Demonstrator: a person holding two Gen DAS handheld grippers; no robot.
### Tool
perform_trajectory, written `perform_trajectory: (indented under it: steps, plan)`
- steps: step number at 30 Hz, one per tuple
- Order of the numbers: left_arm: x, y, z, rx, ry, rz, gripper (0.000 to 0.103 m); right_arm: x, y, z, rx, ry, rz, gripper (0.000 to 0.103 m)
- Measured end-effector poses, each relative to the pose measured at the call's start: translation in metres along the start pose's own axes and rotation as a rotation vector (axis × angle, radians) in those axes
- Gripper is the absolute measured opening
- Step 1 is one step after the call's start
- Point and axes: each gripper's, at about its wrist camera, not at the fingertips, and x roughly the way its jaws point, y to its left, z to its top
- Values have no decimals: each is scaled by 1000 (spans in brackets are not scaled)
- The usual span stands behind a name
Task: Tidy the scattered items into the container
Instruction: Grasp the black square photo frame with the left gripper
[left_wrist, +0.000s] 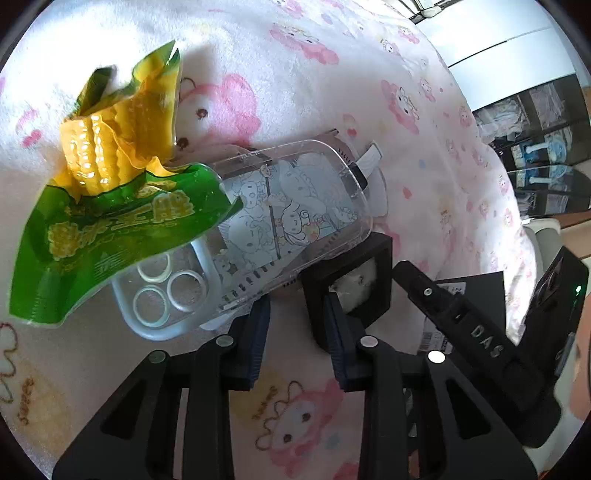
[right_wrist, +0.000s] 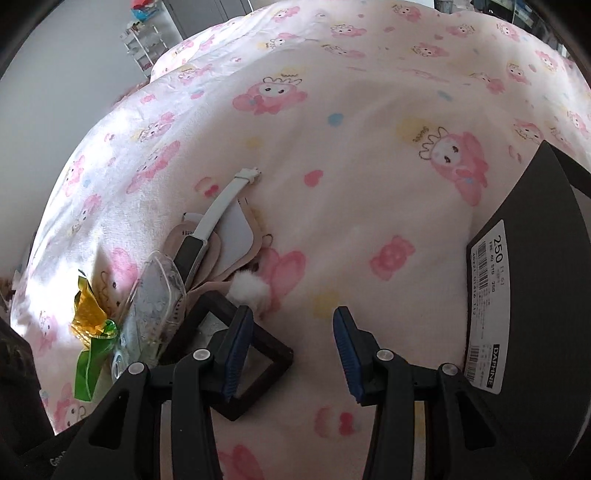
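On the blanket (left_wrist: 314, 48), a green and yellow snack wrapper (left_wrist: 110, 206) lay over one end of a clear phone case (left_wrist: 266, 218), hiding that end. Beside it sat a small black frame (left_wrist: 351, 280). The left tool (left_wrist: 295, 332) hovered over it, spread, pinching nothing. The right tool (right_wrist: 291, 350) stood spread and empty. At the right edge, a black box (right_wrist: 535, 295) was cut off.

Two close, downward-looking views over one blanket (left_wrist: 295, 92)
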Motion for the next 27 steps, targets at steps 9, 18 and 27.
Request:
perform_trajectory:
  steps: [9,18,27]
  plan:
    - [9,-9,9,-4,-24,-3,28,17,7,-20,-12,56,74,39]
    - [-5,-19,8,72,-109,3,13,3,11,-28,-56,86,123,32]
    - [-2,-4,3,27,-20,91,14,-29,13,-63,-102,175,209,32]
